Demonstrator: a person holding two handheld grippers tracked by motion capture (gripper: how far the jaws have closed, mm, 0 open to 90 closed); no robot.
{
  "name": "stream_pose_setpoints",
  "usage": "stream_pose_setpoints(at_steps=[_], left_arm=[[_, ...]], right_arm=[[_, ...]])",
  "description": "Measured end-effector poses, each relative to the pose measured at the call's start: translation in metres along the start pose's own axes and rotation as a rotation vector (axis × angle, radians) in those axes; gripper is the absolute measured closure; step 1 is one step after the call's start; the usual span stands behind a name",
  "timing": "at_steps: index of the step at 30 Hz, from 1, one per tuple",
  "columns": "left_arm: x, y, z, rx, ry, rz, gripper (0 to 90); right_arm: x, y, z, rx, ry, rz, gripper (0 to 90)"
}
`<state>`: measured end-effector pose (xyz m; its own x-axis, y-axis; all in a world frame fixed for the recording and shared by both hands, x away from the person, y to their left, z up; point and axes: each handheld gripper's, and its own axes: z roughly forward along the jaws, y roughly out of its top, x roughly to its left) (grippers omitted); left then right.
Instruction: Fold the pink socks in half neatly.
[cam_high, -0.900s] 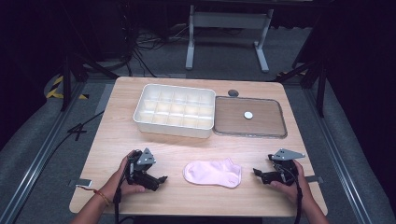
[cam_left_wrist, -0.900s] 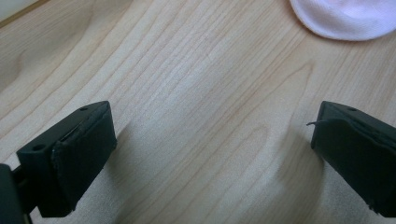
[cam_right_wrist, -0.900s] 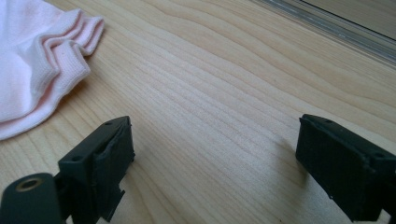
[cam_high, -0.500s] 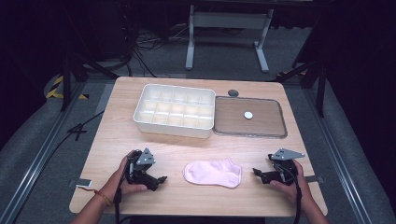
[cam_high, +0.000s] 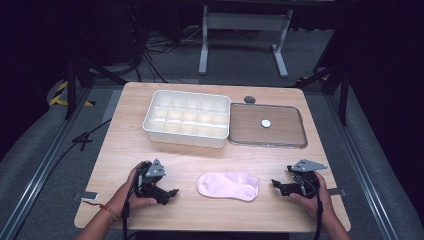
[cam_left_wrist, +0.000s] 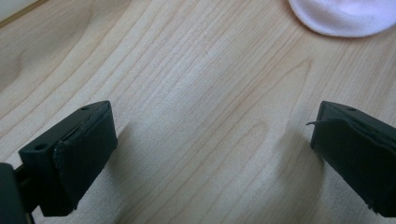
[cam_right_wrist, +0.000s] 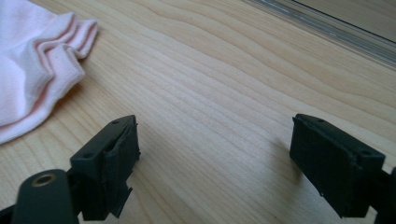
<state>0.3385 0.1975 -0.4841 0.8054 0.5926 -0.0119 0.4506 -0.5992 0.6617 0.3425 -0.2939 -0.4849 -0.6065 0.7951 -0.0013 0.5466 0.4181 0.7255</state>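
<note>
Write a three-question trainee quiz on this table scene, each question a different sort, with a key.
1. True or false: the pink sock lies inside the white divided tray.
2. What lies between the left tongs and the right tongs? A) the sock B) the tray C) the lid
3. Fill in: the flat clear lid lies on the tray's ____ side, seen from the person.

Key: 1 false, it lies on the table; 2 A; 3 right.

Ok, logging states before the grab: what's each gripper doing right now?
Left gripper: open, holding nothing.
Right gripper: open, holding nothing.
</note>
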Motion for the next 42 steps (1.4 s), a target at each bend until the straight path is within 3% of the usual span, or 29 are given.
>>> stream_pose_setpoints(at_steps=[3,11,19,21,27,30,35,42], left_arm=[[0.0,0.0,0.0,0.0,0.0,0.0,0.5],[0.0,0.0,0.0,0.002,0.0,0.003,0.5],[0.0,0.0,0.0,-0.001,0.001,0.0,0.4],[0.0,-0.001,0.0,-0.001,0.004,-0.002,0.4],[0.0,-0.001,-0.001,-0.002,0.004,0.001,0.3],[0.0,-0.001,-0.001,-0.003,0.002,0.001,0.3],[-0.001,-0.001,-0.001,0.0,0.004,-0.001,0.3],[-0.001,-0.001,-0.001,0.0,0.009,-0.01,0.4]], right_arm=[[0.004,0.002,-0.003,-0.002,-0.013,-0.033,24.5],[0.021,0.015,-0.013,-0.086,0.051,-0.091,34.5],[0.042,0.031,-0.017,-0.145,0.095,-0.138,36.2],[0.045,0.034,-0.017,-0.152,0.115,-0.126,36.2],[0.057,0.042,-0.007,-0.133,0.14,-0.159,37.3],[0.07,0.048,0.003,-0.125,0.155,-0.207,46.3],[0.083,0.057,0.013,-0.139,0.191,-0.234,49.6],[0.1,0.063,0.034,-0.097,0.221,-0.272,52.6]])
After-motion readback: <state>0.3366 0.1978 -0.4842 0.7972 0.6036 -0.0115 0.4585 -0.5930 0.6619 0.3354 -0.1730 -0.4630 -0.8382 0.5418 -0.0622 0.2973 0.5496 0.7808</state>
